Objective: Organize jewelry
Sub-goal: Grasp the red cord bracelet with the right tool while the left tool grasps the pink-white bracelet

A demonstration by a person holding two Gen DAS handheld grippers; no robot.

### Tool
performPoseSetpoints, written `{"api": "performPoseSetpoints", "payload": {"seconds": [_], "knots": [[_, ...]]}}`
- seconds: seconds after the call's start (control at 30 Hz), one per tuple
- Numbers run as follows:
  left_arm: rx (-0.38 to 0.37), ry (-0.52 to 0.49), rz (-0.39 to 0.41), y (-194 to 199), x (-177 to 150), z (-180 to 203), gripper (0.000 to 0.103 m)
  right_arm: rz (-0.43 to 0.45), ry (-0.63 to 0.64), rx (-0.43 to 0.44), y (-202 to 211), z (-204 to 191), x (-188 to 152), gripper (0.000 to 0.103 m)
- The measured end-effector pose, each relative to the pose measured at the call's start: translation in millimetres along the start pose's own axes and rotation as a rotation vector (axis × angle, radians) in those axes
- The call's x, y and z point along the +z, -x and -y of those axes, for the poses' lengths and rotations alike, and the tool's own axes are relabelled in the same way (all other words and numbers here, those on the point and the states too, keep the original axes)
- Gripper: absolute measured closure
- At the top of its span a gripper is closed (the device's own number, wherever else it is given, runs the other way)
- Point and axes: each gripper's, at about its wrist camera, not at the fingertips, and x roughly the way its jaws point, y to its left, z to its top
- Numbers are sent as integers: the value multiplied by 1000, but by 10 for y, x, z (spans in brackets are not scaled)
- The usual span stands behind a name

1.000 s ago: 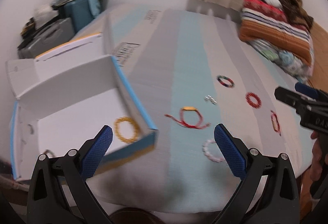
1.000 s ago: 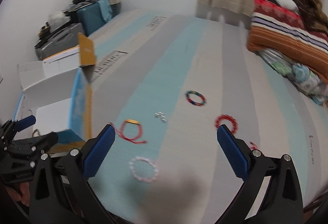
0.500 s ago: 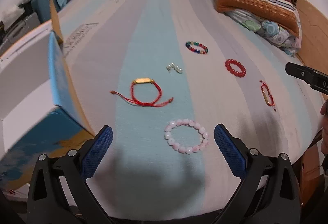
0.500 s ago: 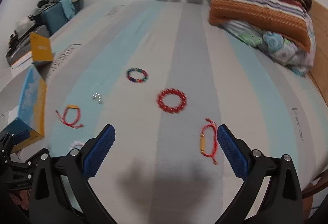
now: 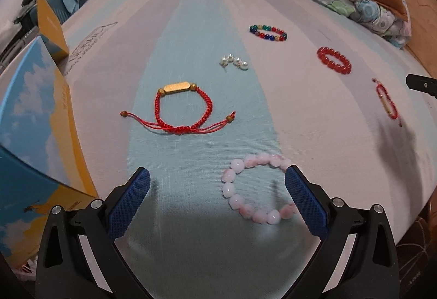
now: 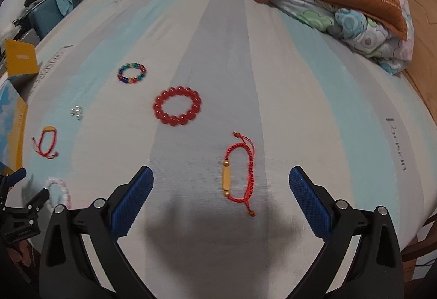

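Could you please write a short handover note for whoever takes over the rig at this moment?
Left gripper: open, empty, low over the pink bead bracelet, whose right side lies by the right finger.
Right gripper: open, empty, above the red cord bracelet with gold bar.
All on the striped bedcover: a second red cord bracelet, pearl earrings, multicolour bead bracelet, red bead bracelet.
The box stands at the left edge; its inside is not visible now.
Done: nothing confirmable from here.
Left: all six pieces to be put away, presumably in the box.
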Motion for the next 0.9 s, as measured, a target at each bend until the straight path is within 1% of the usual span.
{"api": "performPoseSetpoints", "payload": {"seconds": [0.1,0.17,0.37,0.4,0.5,0.6,0.63,0.67,0.7,0.77,0.8,0.87,0.9], "knots": [[-2,5,-14,-107,-17,-7,7,-20,-5,-3,-155,56,-28,8],[-9,20,-25,-172,-31,-31,10,-37,-12,0,-261,90,-48,9],[2,13,-17,-253,-79,-30,13,-80,-28,13,-521,153,-67,18],[3,12,-15,-259,-81,-26,13,-86,-30,17,-552,156,-67,21],[6,18,-11,-259,-96,-30,19,-108,-43,29,-654,168,-82,28],[3,16,-8,-255,-104,-8,27,-133,-55,45,-740,164,-128,37],[6,13,-9,-255,-104,9,32,-140,-57,48,-759,163,-144,40],[10,5,-11,-251,-106,39,38,-149,-58,52,-785,161,-163,40],[6,1,-11,-243,-106,58,42,-152,-59,55,-798,160,-178,40],[-4,-1,-13,-230,-110,94,55,-147,-53,59,-807,156,-203,41],[-11,1,-15,-227,-109,103,58,-149,-57,64,-809,164,-205,42],[-21,9,-18,-223,-110,109,68,-153,-69,69,-810,190,-204,47],[-23,14,-21,-222,-108,106,71,-155,-72,70,-809,202,-198,50]]}}
